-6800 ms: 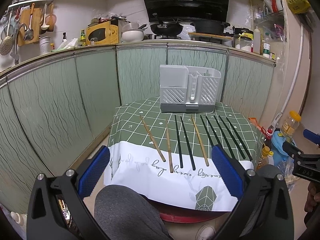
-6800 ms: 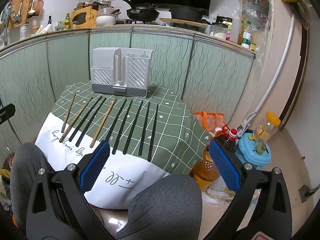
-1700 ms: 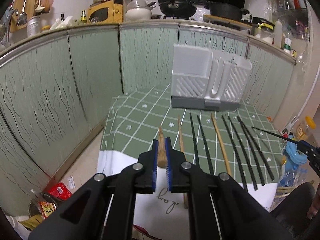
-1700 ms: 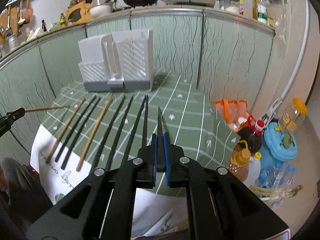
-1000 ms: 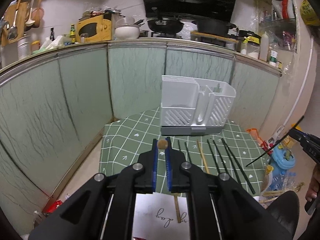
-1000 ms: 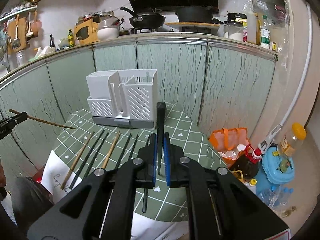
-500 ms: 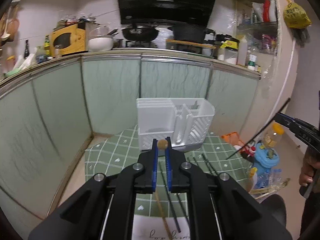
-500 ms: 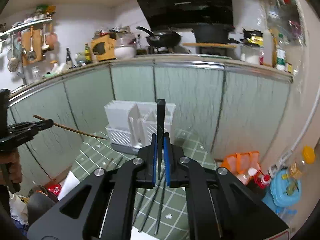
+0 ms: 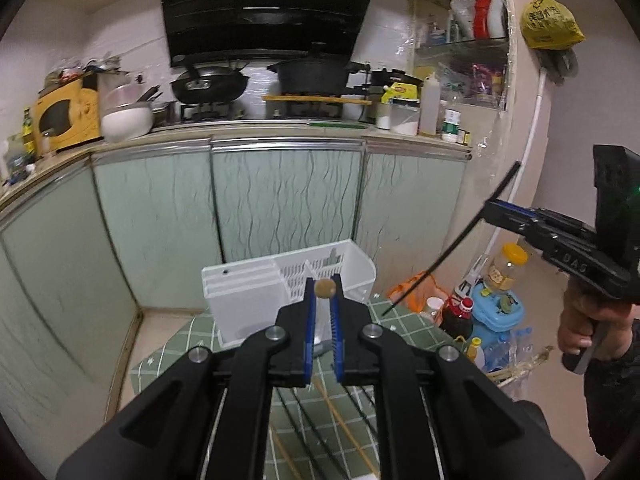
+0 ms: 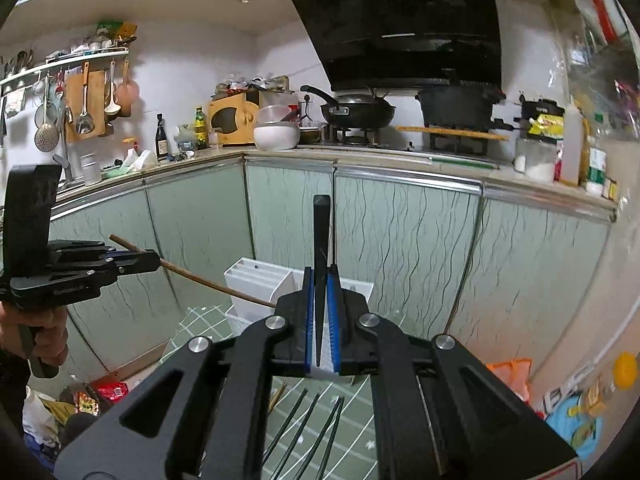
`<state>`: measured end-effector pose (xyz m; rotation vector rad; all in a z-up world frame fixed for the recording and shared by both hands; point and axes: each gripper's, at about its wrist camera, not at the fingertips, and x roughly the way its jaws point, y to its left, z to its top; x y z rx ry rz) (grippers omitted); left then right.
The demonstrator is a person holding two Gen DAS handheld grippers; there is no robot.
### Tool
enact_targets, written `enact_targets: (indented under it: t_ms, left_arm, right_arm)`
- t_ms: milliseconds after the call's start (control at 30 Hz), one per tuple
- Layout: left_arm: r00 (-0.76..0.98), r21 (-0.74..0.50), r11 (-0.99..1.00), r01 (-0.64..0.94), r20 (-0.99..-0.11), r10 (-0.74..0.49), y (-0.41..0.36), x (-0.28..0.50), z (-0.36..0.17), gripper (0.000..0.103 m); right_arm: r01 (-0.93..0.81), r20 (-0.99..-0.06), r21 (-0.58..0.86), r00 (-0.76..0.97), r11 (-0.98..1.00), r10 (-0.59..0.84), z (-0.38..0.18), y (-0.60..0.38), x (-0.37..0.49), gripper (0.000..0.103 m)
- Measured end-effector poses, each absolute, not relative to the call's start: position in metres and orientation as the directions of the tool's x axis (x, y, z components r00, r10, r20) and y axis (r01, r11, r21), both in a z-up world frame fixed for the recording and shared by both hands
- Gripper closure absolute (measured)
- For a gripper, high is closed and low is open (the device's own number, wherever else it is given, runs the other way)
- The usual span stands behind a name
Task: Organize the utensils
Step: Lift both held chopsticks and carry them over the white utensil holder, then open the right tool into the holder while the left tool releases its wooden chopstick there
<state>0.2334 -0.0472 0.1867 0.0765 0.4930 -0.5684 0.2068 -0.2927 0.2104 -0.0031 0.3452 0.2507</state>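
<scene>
- Lifting both sticks clear of the table [image 9: 192,344], the person is now holding them up near the white utensil holder [image 9: 256,292] at 12 o'clock.
- The left gripper [image 9: 322,294] is clenching a wooden chopstick [image 9: 324,288].
- The right gripper [image 10: 321,312] is pinching a black chopstick [image 10: 321,232].
- The remaining chopsticks [image 10: 304,432] are lying at 6 o'clock; dropping these two in looks next.

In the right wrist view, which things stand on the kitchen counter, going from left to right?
Dark bottle → yellow microwave → white bowl → frying pan → black pot → white squeeze bottle.
</scene>
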Motion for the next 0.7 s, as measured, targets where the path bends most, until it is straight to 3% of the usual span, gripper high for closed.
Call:
enact_targets:
  t_ms: [400,700]
  left_arm:
    - [0.681,-0.063,0.818,0.572,-0.519,-0.516,-0.085,0.295,0.178,0.095]
    - [0.634,-0.076,0.807,0.586,-0.577,-0.515,-0.103,0.324,0.146,0.095]
  right_arm:
    - [-0.239,-0.316,0.072,0.916,0.968,0.249,0.217,-0.314,0.274,0.097]
    - [-0.229,-0.373,0.141,0.889,0.963,0.266,0.174,-0.328,0.318,0.097]
